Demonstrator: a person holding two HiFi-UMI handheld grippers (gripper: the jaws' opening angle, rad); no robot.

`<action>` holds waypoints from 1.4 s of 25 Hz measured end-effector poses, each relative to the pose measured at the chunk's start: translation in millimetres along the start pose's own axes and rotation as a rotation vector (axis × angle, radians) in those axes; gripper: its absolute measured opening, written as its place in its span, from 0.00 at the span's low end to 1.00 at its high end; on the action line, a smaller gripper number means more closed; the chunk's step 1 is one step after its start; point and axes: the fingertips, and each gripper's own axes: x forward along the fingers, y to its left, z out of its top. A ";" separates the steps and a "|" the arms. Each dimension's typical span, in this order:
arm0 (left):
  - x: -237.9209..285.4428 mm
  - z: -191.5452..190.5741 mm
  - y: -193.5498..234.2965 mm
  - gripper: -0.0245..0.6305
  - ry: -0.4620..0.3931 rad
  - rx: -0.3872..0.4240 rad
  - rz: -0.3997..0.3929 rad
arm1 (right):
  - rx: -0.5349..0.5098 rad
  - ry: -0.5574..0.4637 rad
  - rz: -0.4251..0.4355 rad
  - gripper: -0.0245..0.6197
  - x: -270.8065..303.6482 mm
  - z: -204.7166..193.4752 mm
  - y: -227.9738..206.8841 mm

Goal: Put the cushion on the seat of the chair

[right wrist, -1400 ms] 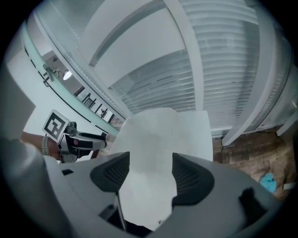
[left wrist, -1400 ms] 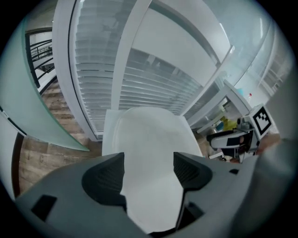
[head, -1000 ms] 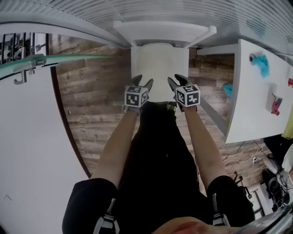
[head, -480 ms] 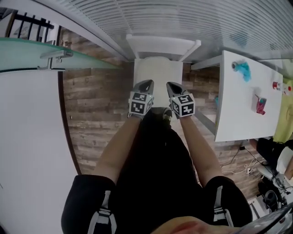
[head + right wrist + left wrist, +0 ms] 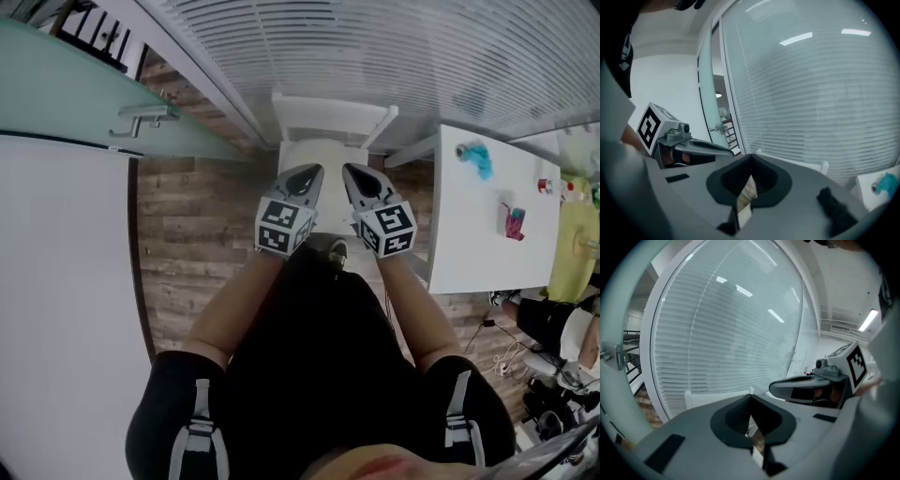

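Observation:
A cream cushion [image 5: 329, 154] lies on the seat of the white chair [image 5: 334, 113], which stands against the blinds. Both grippers hang side by side in the air above the seat's near edge, apart from the cushion. My left gripper [image 5: 307, 172] is shut with nothing in it, and the left gripper view [image 5: 750, 397] shows its jaws closed tip to tip. My right gripper [image 5: 353, 172] is shut and empty as well, its closed jaws [image 5: 751, 160] pointing toward the chair back [image 5: 802, 164]. The grippers hide the front part of the cushion.
A white table [image 5: 476, 230] with small coloured items stands right of the chair. A glass door with a metal handle [image 5: 142, 119] is at the left, with a white wall below it. Window blinds [image 5: 394, 47] run behind the chair. Wood floor [image 5: 192, 225] surrounds it.
Both grippers stood open at the cushion's near edge a second ago. They have since shut and risen well above the seat. The cushion stays on the chair.

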 end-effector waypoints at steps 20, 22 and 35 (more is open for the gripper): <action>-118.3 170.5 -78.6 0.05 -0.379 0.282 -0.099 | -0.253 -0.382 0.030 0.06 -114.8 168.0 69.2; -119.7 171.7 -80.1 0.05 -0.387 0.304 -0.102 | -0.246 -0.394 0.029 0.06 -115.8 171.6 72.3; -124.3 179.2 -85.7 0.05 -0.444 0.365 -0.095 | -0.271 -0.417 0.014 0.06 -123.4 174.3 67.3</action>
